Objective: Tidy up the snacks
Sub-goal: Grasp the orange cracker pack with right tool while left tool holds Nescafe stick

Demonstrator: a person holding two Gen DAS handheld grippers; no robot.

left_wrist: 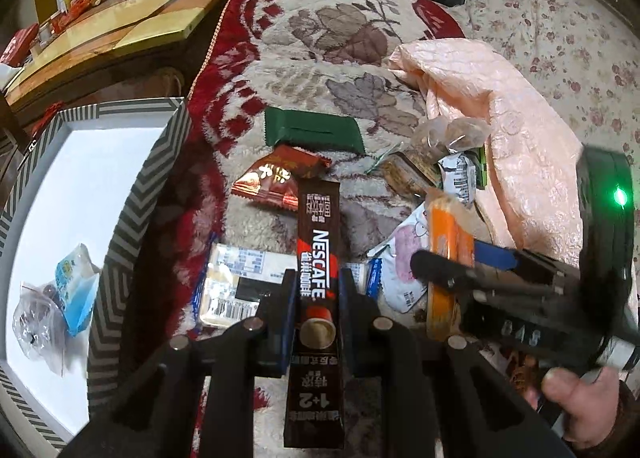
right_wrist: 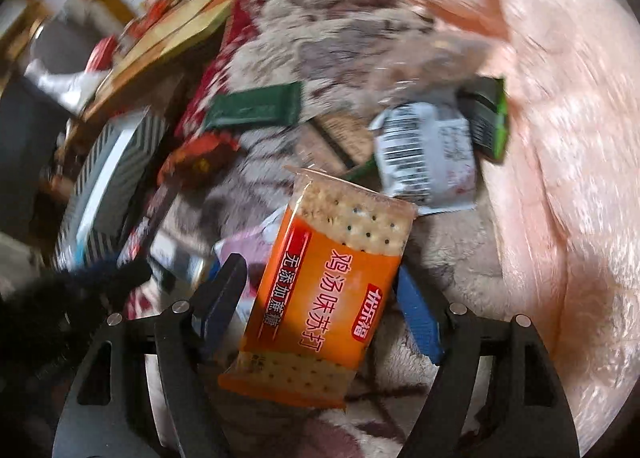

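Note:
A dark brown Nescafe coffee stick (left_wrist: 319, 218) stands lengthwise between the blue pads of my left gripper (left_wrist: 318, 282), which is shut on it above the floral blanket. An orange soda-cracker pack (right_wrist: 332, 290) lies between the fingers of my right gripper (right_wrist: 320, 274). Those jaws stand wide, with a gap showing beside the left finger (right_wrist: 224, 290). In the left wrist view the right gripper (left_wrist: 460, 262) reaches in from the right around the same cracker pack (left_wrist: 442, 242), with a hand behind it. A striped box (left_wrist: 120, 218) with a white inside sits at the left and holds a blue packet (left_wrist: 76, 290).
Loose snacks lie on the blanket: a green wrapper (left_wrist: 314, 130), a red wrapper (left_wrist: 276, 180), a white barcoded pack (left_wrist: 236, 290) and a white packet (right_wrist: 428, 154). A crumpled pink plastic bag (left_wrist: 500, 138) fills the right. A wooden table (left_wrist: 120, 30) stands at the back left.

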